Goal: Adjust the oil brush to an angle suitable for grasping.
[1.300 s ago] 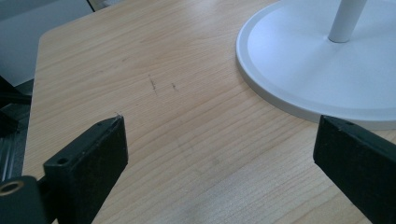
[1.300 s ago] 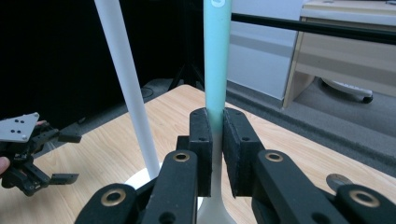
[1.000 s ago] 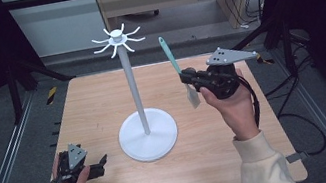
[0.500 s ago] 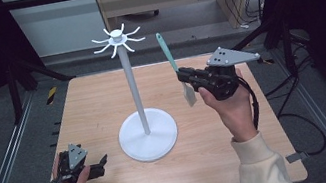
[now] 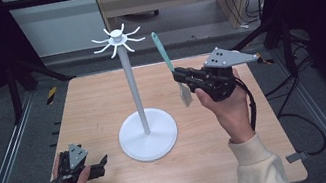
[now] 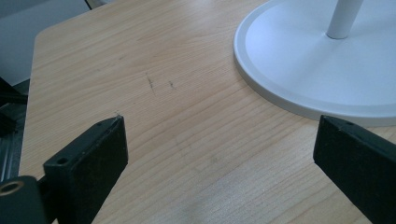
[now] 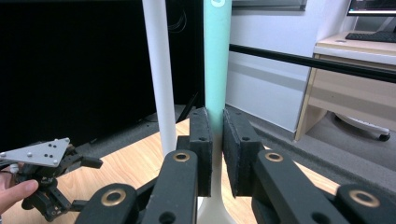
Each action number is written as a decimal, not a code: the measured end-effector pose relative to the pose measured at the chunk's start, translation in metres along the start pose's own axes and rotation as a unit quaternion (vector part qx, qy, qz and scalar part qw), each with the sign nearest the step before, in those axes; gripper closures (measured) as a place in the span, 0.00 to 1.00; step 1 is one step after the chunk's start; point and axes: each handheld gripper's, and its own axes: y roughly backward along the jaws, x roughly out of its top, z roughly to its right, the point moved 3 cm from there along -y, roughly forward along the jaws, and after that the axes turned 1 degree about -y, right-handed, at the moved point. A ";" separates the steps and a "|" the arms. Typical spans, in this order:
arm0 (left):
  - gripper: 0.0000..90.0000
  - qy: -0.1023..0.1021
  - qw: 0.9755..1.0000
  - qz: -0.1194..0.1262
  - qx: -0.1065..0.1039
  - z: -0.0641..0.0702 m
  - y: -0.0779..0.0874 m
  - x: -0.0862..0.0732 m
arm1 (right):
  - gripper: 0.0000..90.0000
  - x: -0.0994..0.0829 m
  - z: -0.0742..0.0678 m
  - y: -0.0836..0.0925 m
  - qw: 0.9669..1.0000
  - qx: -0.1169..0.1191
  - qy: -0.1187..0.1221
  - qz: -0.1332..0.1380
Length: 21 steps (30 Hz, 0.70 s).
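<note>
A white stand [image 5: 133,91] with a round base [image 5: 159,140] and a ring of hooks [image 5: 117,38] at its top rises from the middle of the wooden table [image 5: 93,109]. My right gripper [image 5: 179,76] hovers to the right of the pole, shut on a spatula. The spatula's teal handle [image 5: 162,51] points up and its white blade [image 5: 185,93] hangs down. In the right gripper view the pads [image 7: 201,135] squeeze the teal handle [image 7: 217,56], with the pole [image 7: 159,70] just to its left. My left gripper [image 5: 103,165] rests on the table at the front left, open and holding nothing [image 6: 219,158].
The stand's base [image 6: 303,70] lies just ahead and to the right of the left jaws. Black frame posts [image 5: 12,82] flank the table. A desk [image 7: 355,88] stands beyond the far edge. The left gripper [image 7: 46,182] appears low in the right gripper view.
My right gripper has drifted slightly left toward the pole, carrying the spatula with it. The left gripper has stayed put.
</note>
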 end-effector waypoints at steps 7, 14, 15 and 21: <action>0.03 0.000 1.000 0.000 -0.001 0.000 0.000 0.000 | 0.92 0.002 -0.004 -0.003 1.000 0.009 0.003 0.005; 0.03 -0.001 1.000 -0.002 -0.002 0.001 0.000 0.000 | 0.92 0.005 -0.003 -0.002 1.000 0.020 -0.002 0.012; 0.03 -0.002 1.000 -0.002 -0.002 0.001 -0.001 0.000 | 0.92 0.005 -0.004 -0.002 1.000 0.021 -0.002 0.012; 0.03 -0.002 1.000 -0.002 -0.002 0.001 0.000 0.000 | 0.92 0.007 -0.007 -0.004 1.000 0.027 0.001 0.012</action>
